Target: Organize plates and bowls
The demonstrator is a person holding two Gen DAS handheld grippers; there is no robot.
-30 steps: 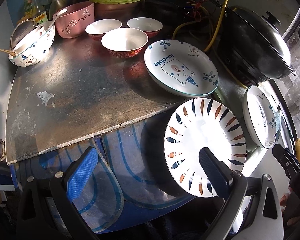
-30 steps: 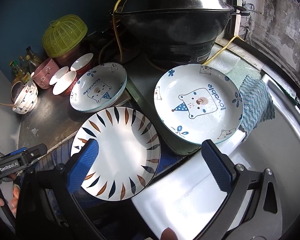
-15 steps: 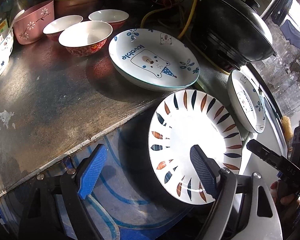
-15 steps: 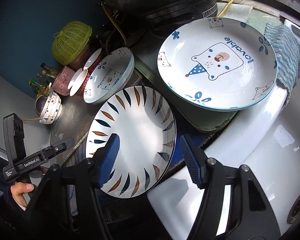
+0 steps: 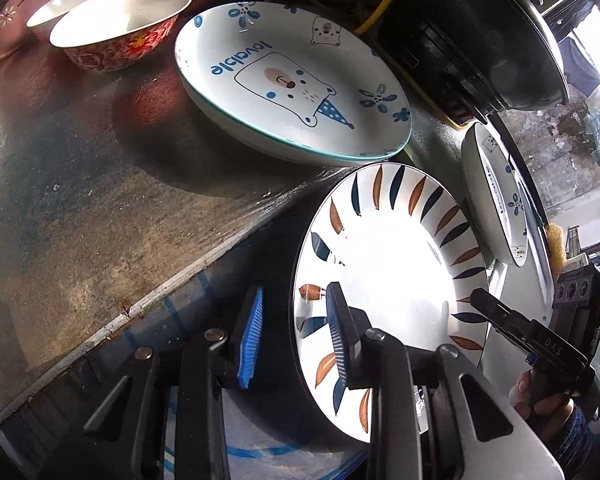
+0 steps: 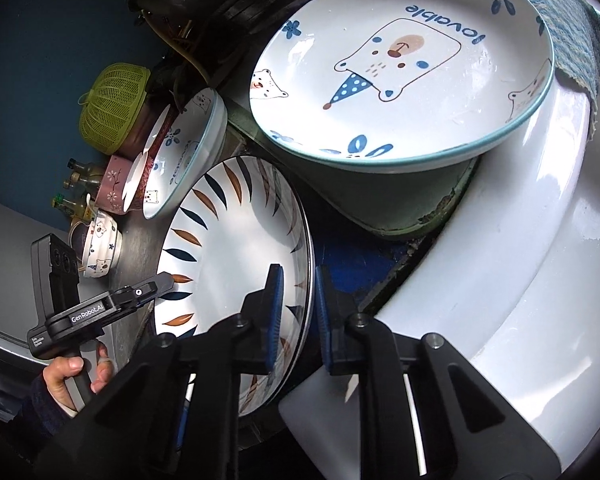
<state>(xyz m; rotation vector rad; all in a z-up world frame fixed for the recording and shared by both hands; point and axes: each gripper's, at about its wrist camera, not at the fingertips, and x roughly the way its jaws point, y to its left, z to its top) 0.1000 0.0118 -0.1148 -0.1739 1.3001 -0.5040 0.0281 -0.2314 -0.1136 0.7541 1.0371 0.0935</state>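
Note:
A white plate with blue and brown leaf marks (image 5: 388, 276) is held in the air beside the metal counter (image 5: 80, 200). My left gripper (image 5: 294, 332) is shut on its left rim. My right gripper (image 6: 298, 312) is shut on the opposite rim of the leaf plate (image 6: 228, 256). A bear plate (image 5: 292, 80) lies on the counter. A second bear plate (image 6: 400, 64) lies by the white sink (image 6: 520, 280). Red bowls (image 5: 120, 24) stand at the back of the counter.
A black wok with lid (image 5: 480, 40) stands behind the plates. A pink bowl (image 6: 114, 188), a bear mug (image 6: 100, 248), bottles (image 6: 76, 188) and a green basket (image 6: 112, 108) crowd the counter's far end. A blue cloth (image 6: 572, 28) lies by the sink.
Both grippers have closed from wide open onto opposite rims of the leaf plate. Both cameras have moved in closer to the plate and counter.

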